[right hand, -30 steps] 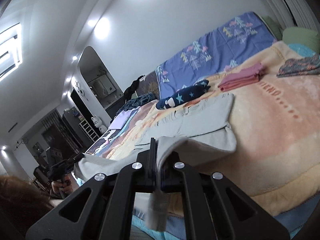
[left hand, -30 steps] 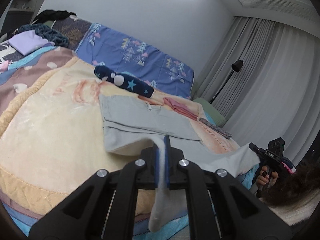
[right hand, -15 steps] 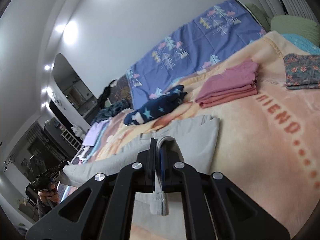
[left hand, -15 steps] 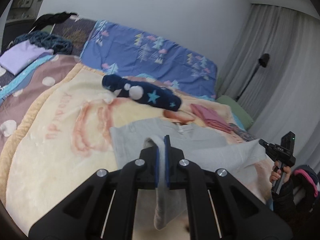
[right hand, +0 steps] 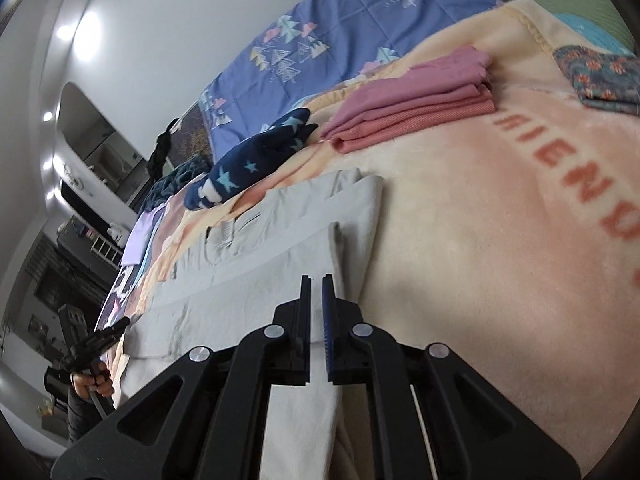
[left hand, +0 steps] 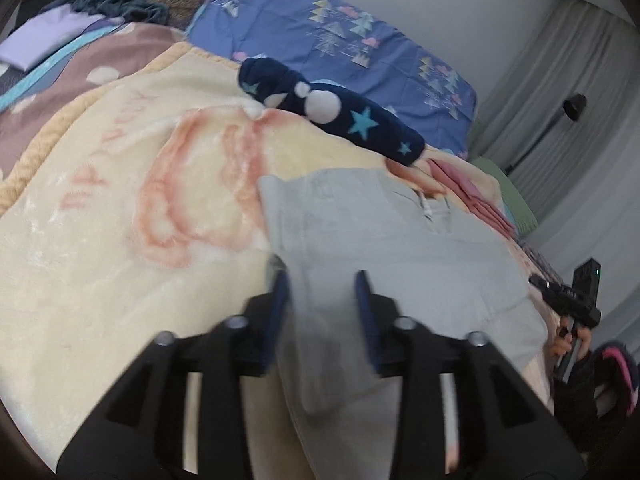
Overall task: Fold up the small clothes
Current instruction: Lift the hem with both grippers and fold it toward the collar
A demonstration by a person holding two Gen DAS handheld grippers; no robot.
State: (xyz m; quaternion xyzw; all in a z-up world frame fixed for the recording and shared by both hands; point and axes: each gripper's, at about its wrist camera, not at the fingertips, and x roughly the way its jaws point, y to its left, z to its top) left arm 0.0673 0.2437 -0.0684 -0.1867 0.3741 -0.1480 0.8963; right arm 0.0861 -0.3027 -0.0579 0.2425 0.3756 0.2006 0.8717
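grey garment [left hand: 392, 248] lies folded over on the cream blanket [left hand: 100, 220]. left gripper [left hand: 322, 292] opening, cloth loose between its jaws. right gripper [right hand: 316, 300] nearly closed, nothing visibly pinched. further folds probably left; pink stack [right hand: 416, 100] already done.

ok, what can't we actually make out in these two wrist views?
- Left wrist: left gripper and grey garment near it motion-blurred; pad contact unclear.
- Right wrist: right gripper hides the cloth edge beneath.
- Right wrist: floral cloth cut by the fisheye rim.
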